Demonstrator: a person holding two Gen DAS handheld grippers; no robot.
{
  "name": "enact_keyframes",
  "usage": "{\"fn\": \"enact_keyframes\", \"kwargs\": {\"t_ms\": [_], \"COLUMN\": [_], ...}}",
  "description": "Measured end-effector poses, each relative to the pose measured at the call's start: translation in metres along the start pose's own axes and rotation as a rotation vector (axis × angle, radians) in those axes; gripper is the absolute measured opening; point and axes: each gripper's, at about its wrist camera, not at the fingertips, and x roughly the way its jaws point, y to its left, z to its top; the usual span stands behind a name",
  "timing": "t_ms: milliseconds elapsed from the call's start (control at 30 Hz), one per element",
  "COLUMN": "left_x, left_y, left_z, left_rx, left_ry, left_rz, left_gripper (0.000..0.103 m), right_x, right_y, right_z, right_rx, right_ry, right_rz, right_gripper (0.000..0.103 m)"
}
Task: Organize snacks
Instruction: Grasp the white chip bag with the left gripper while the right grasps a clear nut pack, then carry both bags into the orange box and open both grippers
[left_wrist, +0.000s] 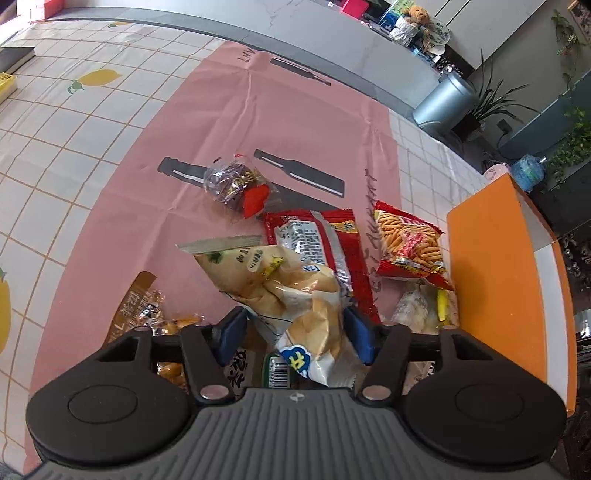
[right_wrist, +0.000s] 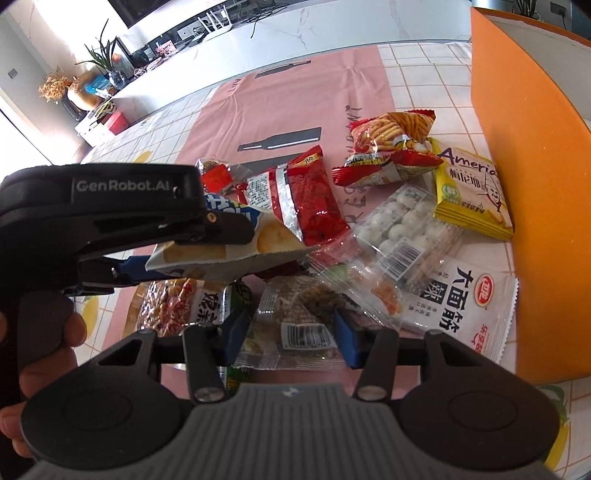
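Observation:
My left gripper (left_wrist: 293, 330) is shut on a cream rice-cracker packet (left_wrist: 280, 284) and holds it above the pink mat; the packet also shows in the right wrist view (right_wrist: 236, 247). My right gripper (right_wrist: 290, 332) is open, its blue pads either side of a clear packet with a barcode (right_wrist: 295, 325) lying on the mat. Other snacks lie around: a red packet (right_wrist: 299, 195), a red chip-stick bag (right_wrist: 391, 144), a yellow packet (right_wrist: 469, 192), a white packet with Chinese print (right_wrist: 461, 299), a clear tray of white balls (right_wrist: 399, 225), a dark wrapped snack (left_wrist: 236, 181).
An orange box (right_wrist: 535, 184) stands on the right, its wall close to the snacks; it also shows in the left wrist view (left_wrist: 502, 280). The pink mat (left_wrist: 229, 122) lies on a lemon-print tablecloth (left_wrist: 74, 110). The table's far edge is grey.

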Motion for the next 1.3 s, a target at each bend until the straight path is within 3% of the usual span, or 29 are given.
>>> {"fn": "enact_keyframes", "kwargs": {"t_ms": [67,100,467,700,867,1100,1200,1300], "left_x": [-0.003,-0.007,-0.068,-0.108,-0.127,-0.122,-0.107,-0.087], "left_y": [-0.001,-0.003,-0.030,-0.060,-0.101,-0.179,-0.214,-0.247], "left_z": [0.000,0.000,-0.014,-0.034,-0.044,-0.052,-0.054,-0.056], "left_rx": [0.010,0.023,0.145,0.241,0.370,0.592,0.696,0.792], "left_ry": [-0.009,-0.016,-0.095,-0.124,-0.136,-0.089,-0.047,0.014], "left_rz": [-0.005,0.003,0.045,0.032,-0.016,-0.128,-0.151,-0.162], "left_gripper": [0.045,0.043,0.039,0.039,0.038,0.038,0.038,0.038], "right_x": [0.001,-0.001,-0.057,-0.115,-0.164,-0.233,-0.246,-0.247], "right_y": [-0.001,0.000,0.006,-0.006,-0.040,-0.111,-0.137,-0.165], "right_z": [-0.001,-0.002,-0.013,-0.024,-0.027,-0.015,-0.004,0.012], "right_rx": [0.007,0.001,-0.048,-0.063,-0.042,0.004,-0.007,0.016], "right_ry": [0.009,0.010,-0.039,-0.132,-0.219,-0.330,-0.309,-0.258], "right_rz": [0.007,0.006,0.080,0.121,0.074,-0.046,-0.086,-0.063], "right_gripper": [0.046,0.045,0.044,0.044,0.044,0.045,0.045,0.045]}}
